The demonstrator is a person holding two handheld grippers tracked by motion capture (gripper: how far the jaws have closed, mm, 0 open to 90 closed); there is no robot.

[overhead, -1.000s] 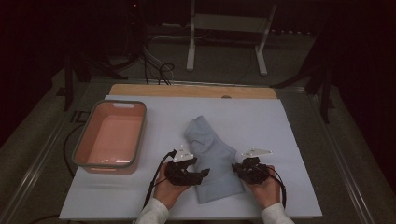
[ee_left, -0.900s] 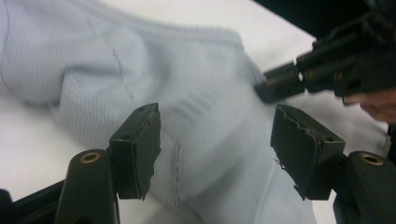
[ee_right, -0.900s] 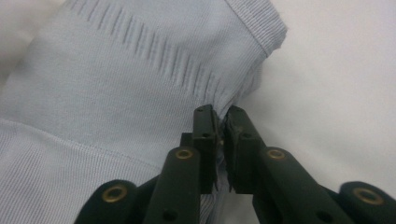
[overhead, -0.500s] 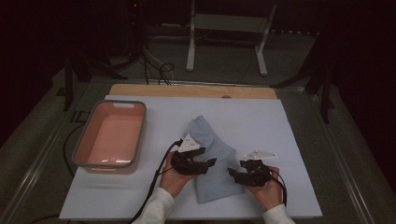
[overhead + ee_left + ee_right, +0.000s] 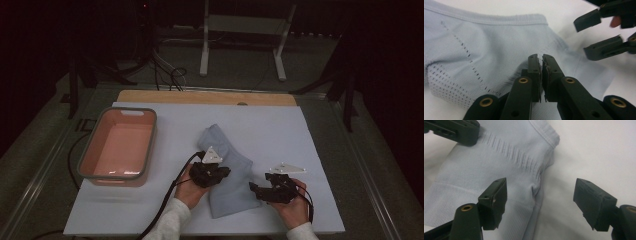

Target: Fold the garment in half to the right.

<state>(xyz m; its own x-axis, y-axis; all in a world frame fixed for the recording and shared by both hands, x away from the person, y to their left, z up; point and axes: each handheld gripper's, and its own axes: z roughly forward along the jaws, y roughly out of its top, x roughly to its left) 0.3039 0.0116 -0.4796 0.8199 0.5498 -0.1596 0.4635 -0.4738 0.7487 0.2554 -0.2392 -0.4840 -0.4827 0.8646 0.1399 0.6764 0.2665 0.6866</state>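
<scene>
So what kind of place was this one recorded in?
Probably a lab or studio recording bench, not a home: a white-covered table lit in a dark room, cables trailing on the floor behind it, and a metal stand beyond the far edge.

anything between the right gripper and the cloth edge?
Nothing visible. The right gripper hangs with its jaws wide apart over the right edge of the cloth, with only fabric and bare white board between them. The left gripper is shut on the cloth, off to the side.
</scene>
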